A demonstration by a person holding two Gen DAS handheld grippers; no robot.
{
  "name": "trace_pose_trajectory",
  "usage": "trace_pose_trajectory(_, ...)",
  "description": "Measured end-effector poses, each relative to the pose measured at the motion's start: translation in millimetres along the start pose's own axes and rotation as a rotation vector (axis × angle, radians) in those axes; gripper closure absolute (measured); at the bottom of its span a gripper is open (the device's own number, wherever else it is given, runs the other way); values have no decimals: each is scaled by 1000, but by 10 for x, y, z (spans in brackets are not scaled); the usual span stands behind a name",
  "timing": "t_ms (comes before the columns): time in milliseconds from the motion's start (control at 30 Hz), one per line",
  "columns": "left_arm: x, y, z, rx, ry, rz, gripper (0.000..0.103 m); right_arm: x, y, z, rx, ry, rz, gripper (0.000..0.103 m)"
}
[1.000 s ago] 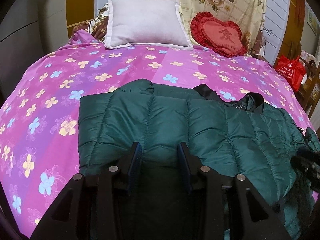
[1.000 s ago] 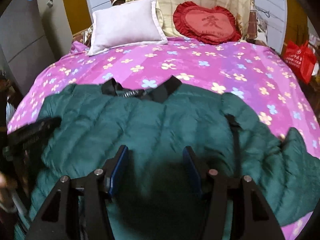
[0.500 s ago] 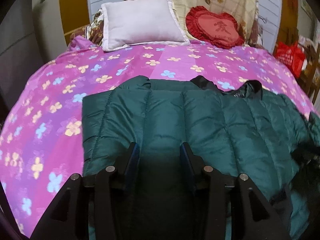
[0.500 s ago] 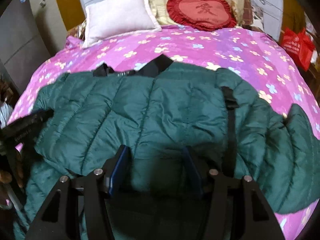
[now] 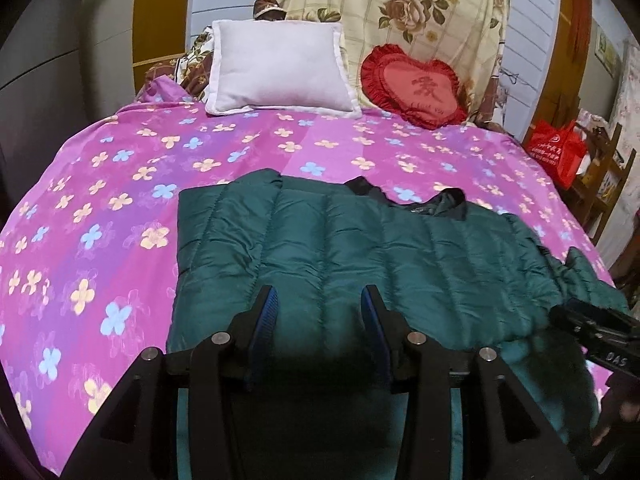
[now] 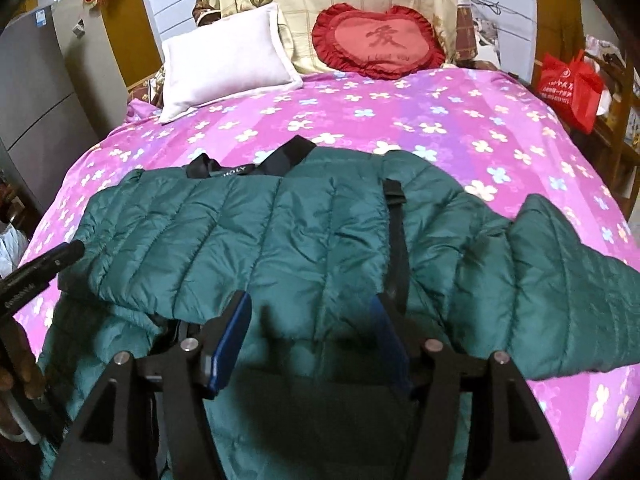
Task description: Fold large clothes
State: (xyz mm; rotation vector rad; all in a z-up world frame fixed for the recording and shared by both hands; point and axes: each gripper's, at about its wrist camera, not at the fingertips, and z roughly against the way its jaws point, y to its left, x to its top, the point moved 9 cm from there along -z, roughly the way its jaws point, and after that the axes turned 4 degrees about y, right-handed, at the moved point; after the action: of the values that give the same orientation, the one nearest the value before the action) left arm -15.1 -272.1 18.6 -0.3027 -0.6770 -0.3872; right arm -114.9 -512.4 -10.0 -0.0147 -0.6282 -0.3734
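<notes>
A dark green quilted jacket (image 5: 360,248) lies flat on the pink flowered bed sheet (image 5: 100,200), its black collar (image 6: 256,164) toward the pillows. One side is folded over its middle, and a sleeve (image 6: 560,280) stretches out to the right. My left gripper (image 5: 319,296) hovers open over the jacket's near left part, pressing on nothing. My right gripper (image 6: 311,300) hangs over the near middle with its jaws opening, and only the jacket below shows between them. Each gripper shows at the edge of the other's view, the right gripper (image 5: 592,328) and the left gripper (image 6: 40,272).
A white pillow (image 5: 280,68) and a red heart cushion (image 5: 416,88) lean at the head of the bed. A red bag (image 5: 556,148) sits on wooden furniture to the right. A grey cabinet (image 6: 32,80) stands left. A hand (image 6: 16,360) shows at the lower left.
Both grippers have drawn back from the jacket and risen a little, so more of the bed shows. The right gripper's fingers have spread wider.
</notes>
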Motion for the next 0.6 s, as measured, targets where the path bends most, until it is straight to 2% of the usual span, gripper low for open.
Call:
trace_pose_trajectory(333,-146,-254,301,-32,2,-21,54,-72,-165,337,-81,-42,30,28)
trace_pose_trajectory(600,-258,-570,464,-69,0,-19,54,-130,-606,540,-122,-63,-19,27)
